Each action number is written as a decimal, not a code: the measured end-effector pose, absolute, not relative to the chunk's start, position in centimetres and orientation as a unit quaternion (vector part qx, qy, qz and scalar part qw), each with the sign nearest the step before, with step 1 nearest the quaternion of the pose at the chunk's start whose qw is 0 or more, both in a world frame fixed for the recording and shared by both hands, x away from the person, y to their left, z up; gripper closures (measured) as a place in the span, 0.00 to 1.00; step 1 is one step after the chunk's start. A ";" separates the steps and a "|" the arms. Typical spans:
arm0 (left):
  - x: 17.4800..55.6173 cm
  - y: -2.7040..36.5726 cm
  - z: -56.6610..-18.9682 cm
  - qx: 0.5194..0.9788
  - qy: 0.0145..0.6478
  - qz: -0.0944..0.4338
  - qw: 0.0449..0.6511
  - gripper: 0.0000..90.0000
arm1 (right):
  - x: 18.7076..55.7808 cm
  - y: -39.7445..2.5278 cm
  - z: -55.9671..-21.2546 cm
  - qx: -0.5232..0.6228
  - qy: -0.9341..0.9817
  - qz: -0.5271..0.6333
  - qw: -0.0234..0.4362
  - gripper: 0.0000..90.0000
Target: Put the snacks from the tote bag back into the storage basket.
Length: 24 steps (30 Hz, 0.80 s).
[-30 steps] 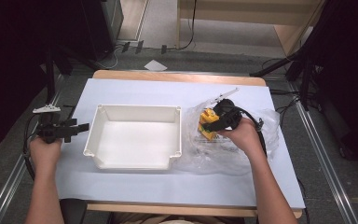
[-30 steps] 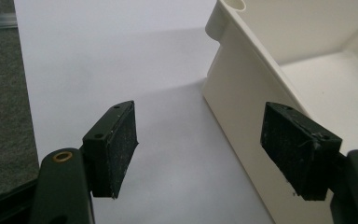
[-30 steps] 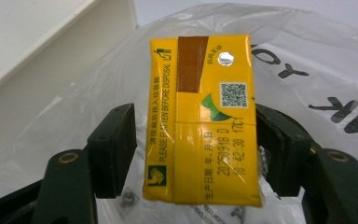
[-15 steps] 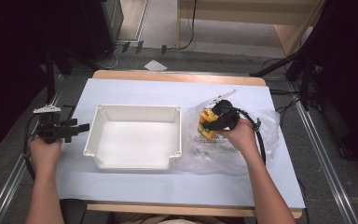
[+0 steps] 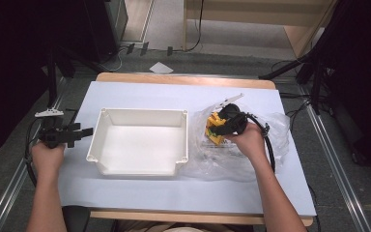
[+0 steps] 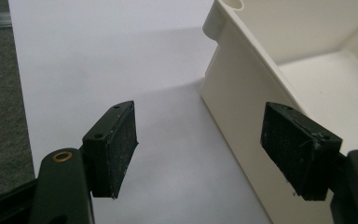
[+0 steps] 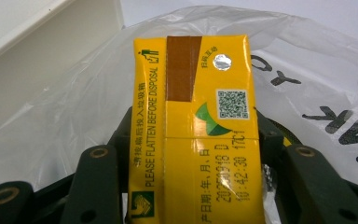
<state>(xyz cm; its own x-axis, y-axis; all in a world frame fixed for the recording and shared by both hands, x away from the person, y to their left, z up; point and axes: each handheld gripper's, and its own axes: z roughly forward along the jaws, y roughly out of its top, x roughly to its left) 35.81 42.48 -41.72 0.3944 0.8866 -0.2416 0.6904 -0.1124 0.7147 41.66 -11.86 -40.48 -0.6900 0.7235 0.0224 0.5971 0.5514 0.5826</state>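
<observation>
The right gripper (image 5: 221, 128) has its fingers (image 7: 266, 135) pinching a yellow drink carton (image 7: 196, 126) from both sides, over the clear plastic bag (image 5: 275, 133) right of the white tray (image 5: 140, 116) on the table (image 5: 125, 92). The left gripper (image 5: 79, 133) waits, fingers (image 6: 112, 147) spread and holding nothing, beside the tray's left wall.
</observation>
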 end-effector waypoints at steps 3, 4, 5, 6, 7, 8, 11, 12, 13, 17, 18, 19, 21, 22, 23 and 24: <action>35.8 42.5 -41.7 0.736 0.535 0.122 0.395 0.31 | 41.6 -11.7 -40.4 0.375 0.875 0.283 0.112 0.58; 35.9 42.5 -41.7 0.737 0.535 0.122 0.395 0.32 | 41.6 -11.7 -40.4 0.373 0.877 0.282 0.114 0.58; 35.9 42.5 -41.7 0.736 0.536 0.122 0.396 0.31 | 41.5 -11.6 -40.3 0.372 0.877 0.281 0.116 0.58; 35.9 42.5 -41.7 0.736 0.536 0.122 0.396 0.31 | 41.5 -11.6 -40.3 0.372 0.877 0.281 0.116 0.58; 35.9 42.5 -41.7 0.735 0.537 0.125 0.396 0.31 | 41.5 -11.5 -40.3 0.368 0.878 0.281 0.120 0.58; 35.9 42.5 -41.7 0.735 0.537 0.125 0.396 0.32 | 41.5 -11.5 -40.3 0.368 0.878 0.281 0.120 0.58; 35.8 42.6 -41.6 0.733 0.536 0.125 0.399 0.31 | 41.5 -11.6 -39.9 0.369 0.876 0.285 0.124 0.58; 35.8 42.6 -41.6 0.733 0.536 0.125 0.399 0.32 | 41.5 -11.7 -39.9 0.368 0.876 0.287 0.123 0.58; 35.8 42.6 -41.6 0.733 0.537 0.124 0.399 0.32 | 41.5 -11.8 -39.7 0.370 0.874 0.291 0.123 0.58; 35.8 42.5 -41.6 0.733 0.536 0.124 0.399 0.31 | 41.3 -12.0 -39.2 0.371 0.872 0.296 0.120 0.58; 35.8 42.5 -41.6 0.733 0.536 0.124 0.399 0.32 | 41.3 -12.0 -39.2 0.371 0.872 0.296 0.120 0.58; 35.9 42.5 -41.6 0.734 0.536 0.123 0.399 0.32 | 41.2 -12.1 -38.9 0.368 0.872 0.297 0.124 0.58; 35.9 42.6 -41.6 0.734 0.536 0.123 0.398 0.31 | 41.1 -12.3 -38.6 0.366 0.872 0.301 0.124 0.58; 35.9 42.6 -41.7 0.734 0.536 0.123 0.398 0.31 | 41.1 -12.3 -38.6 0.366 0.872 0.301 0.124 0.58; 35.9 42.5 -41.7 0.734 0.536 0.123 0.399 0.32 | 41.0 -12.4 -38.2 0.366 0.871 0.305 0.122 0.58; 35.9 42.5 -41.7 0.734 0.536 0.123 0.399 0.32 | 41.0 -12.4 -38.2 0.366 0.871 0.305 0.122 0.58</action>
<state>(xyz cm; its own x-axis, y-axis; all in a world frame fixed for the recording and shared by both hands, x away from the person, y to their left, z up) 35.89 42.55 -41.65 0.3950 0.8848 -0.2470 0.6886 -0.1072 0.7172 40.96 -12.42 -38.24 -0.7028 0.7113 0.0097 0.5621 0.5469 0.6204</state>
